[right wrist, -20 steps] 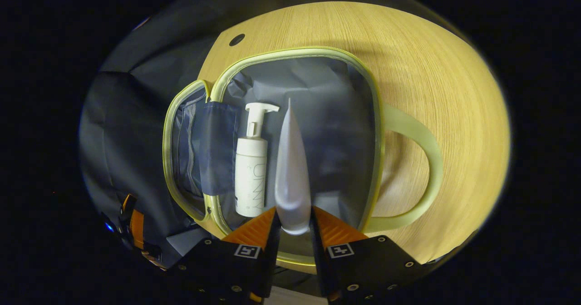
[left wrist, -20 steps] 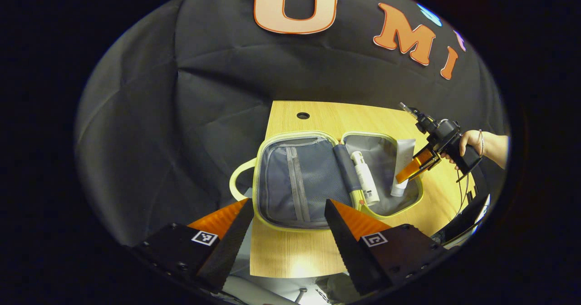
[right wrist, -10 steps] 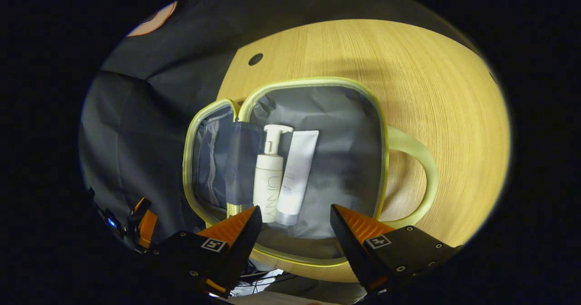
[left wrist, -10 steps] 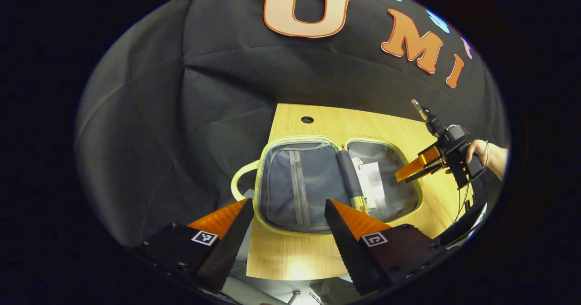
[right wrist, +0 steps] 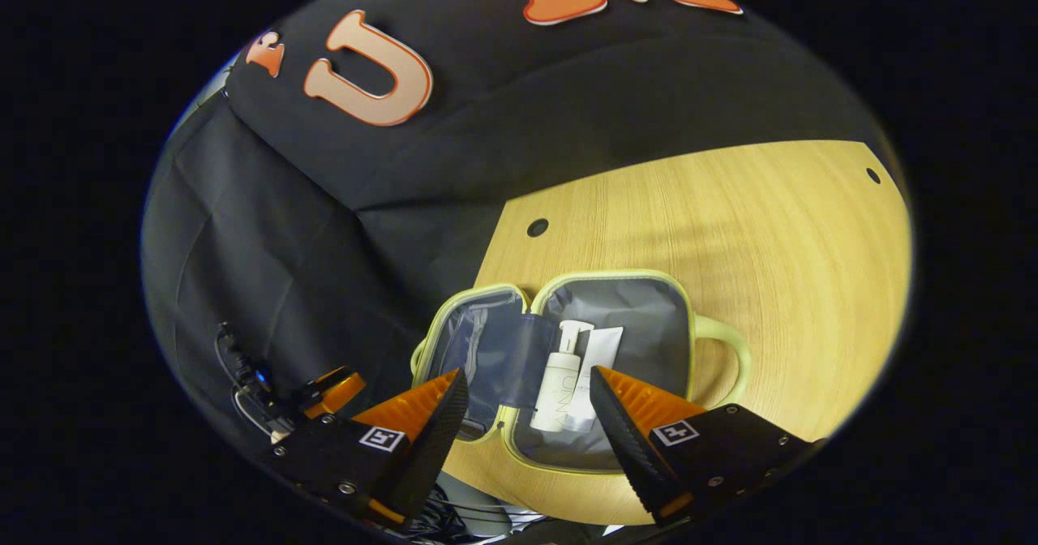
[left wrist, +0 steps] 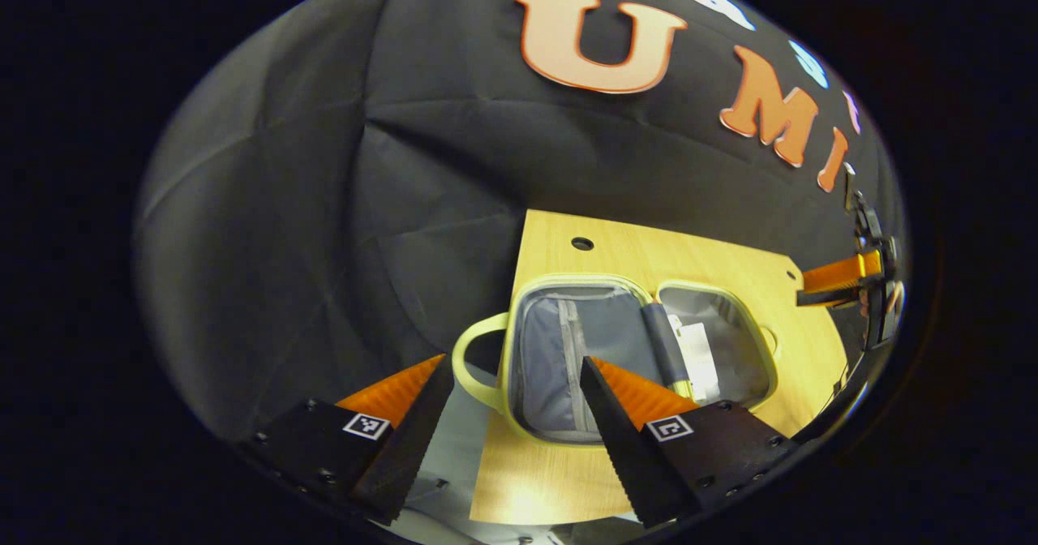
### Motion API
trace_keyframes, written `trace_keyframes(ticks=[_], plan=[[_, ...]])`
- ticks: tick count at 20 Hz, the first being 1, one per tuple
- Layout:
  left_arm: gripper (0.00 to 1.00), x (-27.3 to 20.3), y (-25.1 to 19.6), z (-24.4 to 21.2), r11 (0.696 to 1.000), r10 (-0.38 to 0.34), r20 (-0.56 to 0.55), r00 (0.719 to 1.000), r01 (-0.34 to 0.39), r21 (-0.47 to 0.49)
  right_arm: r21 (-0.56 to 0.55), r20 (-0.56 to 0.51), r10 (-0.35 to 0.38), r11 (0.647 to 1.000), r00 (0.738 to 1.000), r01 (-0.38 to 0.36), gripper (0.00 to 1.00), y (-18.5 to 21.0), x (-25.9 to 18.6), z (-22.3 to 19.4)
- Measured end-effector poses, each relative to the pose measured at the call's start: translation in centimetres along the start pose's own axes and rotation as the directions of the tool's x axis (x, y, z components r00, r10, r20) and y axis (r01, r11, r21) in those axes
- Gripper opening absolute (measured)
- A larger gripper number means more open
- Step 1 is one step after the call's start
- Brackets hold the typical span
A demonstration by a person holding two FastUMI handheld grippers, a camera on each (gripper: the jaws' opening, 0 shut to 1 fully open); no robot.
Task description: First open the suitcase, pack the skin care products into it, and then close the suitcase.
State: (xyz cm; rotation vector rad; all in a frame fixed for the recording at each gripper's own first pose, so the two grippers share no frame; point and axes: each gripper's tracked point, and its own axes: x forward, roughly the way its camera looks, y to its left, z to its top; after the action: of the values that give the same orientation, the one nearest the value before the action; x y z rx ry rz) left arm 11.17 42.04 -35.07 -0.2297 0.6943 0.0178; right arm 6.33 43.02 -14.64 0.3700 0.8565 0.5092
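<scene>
**Both grippers spread and empty above an open suitcase on a wooden table**

In the left gripper view, the left gripper (left wrist: pixel 511 383) has its two fingers spread wide apart, with nothing between them and nothing touching them. It hangs above the near edge of the wooden table (left wrist: pixel 714 257). At the far right of this view the right gripper (left wrist: pixel 839 281) appears small, raised over the table's right edge; from here one cannot tell how far its fingers are parted.

In the right gripper view, the right gripper (right wrist: pixel 527 395) is equally wide open and holds nothing, poised above the table's near edge.

The suitcase (right wrist: pixel 689 318), a small soft case with a pale yellow-green rim and looped handles, lies unzipped and folded flat near the table's near edge, its two grey-lined halves side by side. A dark blue padded spine (right wrist: pixel 527 350) runs between the halves. In the right-hand half, just beside the spine, a white pump bottle (right wrist: pixel 555 383) lies on its side with its nozzle pointing to the far edge. A white tube (right wrist: pixel 596 362) lies touching it, parallel, on the side away from the spine. The left half shows a mesh pocket with a grey strip (left wrist: pixel 572 342).

A round hole (right wrist: pixel 537 227) sits in the table near its far edge.
</scene>
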Motion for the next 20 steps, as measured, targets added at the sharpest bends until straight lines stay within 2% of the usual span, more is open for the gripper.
trace_keyframes(ticks=[1,3,4,7,10,12,14,17,18,19,20], plan=[[0.99,1.0,1.2,0.1,0.999,-0.009,0.001,1.0,0.009,-0.041,-0.011,0.02,0.006,1.0,1.0,-0.005,0.95,0.0,-0.9,0.2],[0.98,3.5,2.6,-0.1,0.99,-0.072,0.002,0.997,0.072,-0.122,-0.027,0.073,-0.022,0.999,0.997,0.025,0.95,-0.4,-2.8,0.7],[0.98,4.8,3.0,-0.6,0.981,-0.112,-0.01,0.994,0.109,-0.16,-0.034,0.101,-0.037,0.999,0.994,0.04,0.95,-0.7,-3.9,0.9],[0.98,9.2,5.2,-2.3,0.945,-0.163,-0.028,0.986,0.148,-0.291,-0.039,0.159,-0.086,0.995,0.983,0.093,0.95,-1.3,-7.0,1.1],[0.98,12.0,5.4,-3.5,0.862,-0.285,-0.01,0.959,0.252,-0.439,-0.054,0.195,-0.17,0.981,0.966,0.184,0.95,-3.0,-9.7,1.2],[0.98,13.9,6.2,-4.8,0.804,-0.309,-0.004,0.951,0.259,-0.535,-0.066,0.221,-0.223,0.968,0.949,0.243,0.95,-4.0,-11.1,1.5],[0.98,16.0,6.6,-6.0,0.75,-0.32,-0.004,0.947,0.251,-0.612,-0.048,0.228,-0.243,0.964,0.943,0.26,0.95,-4.2,-11.8,1.2],[0.98,16.6,5.4,-7.2,0.661,-0.399,-0.001,0.917,0.287,-0.693,-0.008,0.22,-0.253,0.965,0.942,0.261,0.95,-4.6,-12.2,0.6],[0.98,16.6,4.9,-7.8,0.658,-0.422,-0.014,0.906,0.296,-0.693,-0.003,0.22,-0.26,0.964,0.94,0.267,0.95,-4.8,-12.1,0.4],[0.96,17.0,4.5,-8.4,0.678,-0.419,-0.041,0.907,0.283,-0.679,0.001,0.218,-0.263,0.963,0.94,0.27,0.95,-4.8,-12.0,0.3],[0.94,17.6,4.8,-9.3,0.72,-0.382,-0.09,0.92,0.235,-0.652,0.004,0.217,-0.259,0.964,0.941,0.265,0.95,-4.6,-11.9,0.1]])
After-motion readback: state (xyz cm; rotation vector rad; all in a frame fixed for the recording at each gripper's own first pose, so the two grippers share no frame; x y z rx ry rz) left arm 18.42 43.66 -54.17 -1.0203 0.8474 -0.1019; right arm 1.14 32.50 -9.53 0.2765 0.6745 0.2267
